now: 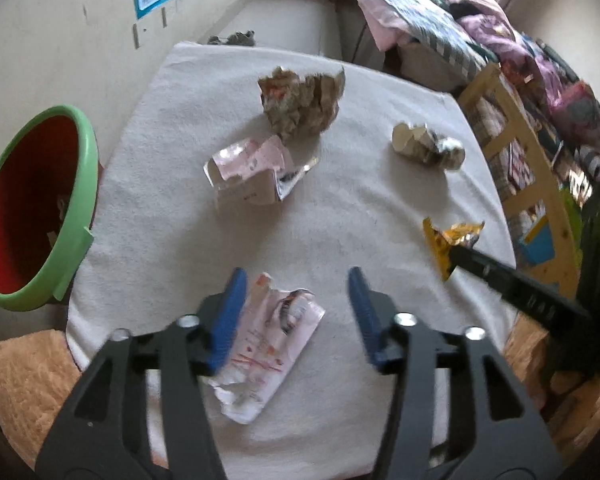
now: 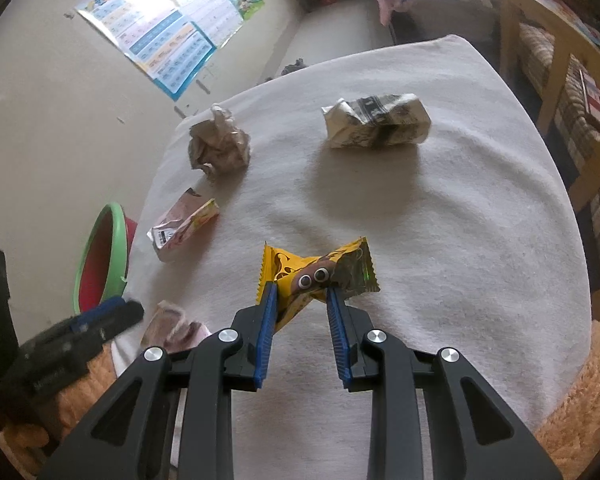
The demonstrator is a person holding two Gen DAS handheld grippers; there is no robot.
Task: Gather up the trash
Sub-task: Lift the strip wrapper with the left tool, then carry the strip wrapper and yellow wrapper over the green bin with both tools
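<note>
Green-rimmed red bin beside the table holds some scraps, barely discernible.

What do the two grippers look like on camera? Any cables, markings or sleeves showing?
The left gripper and right gripper match: black angular linkage frames with triangular cutouts, silver round pivot pins, and blue ribbed pads lining the jaws. No cables, sleeves or readable markings show.

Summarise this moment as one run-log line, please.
left claw: open over pink wrapper | right claw: shut on yellow wrapper | bin: beside table
</note>
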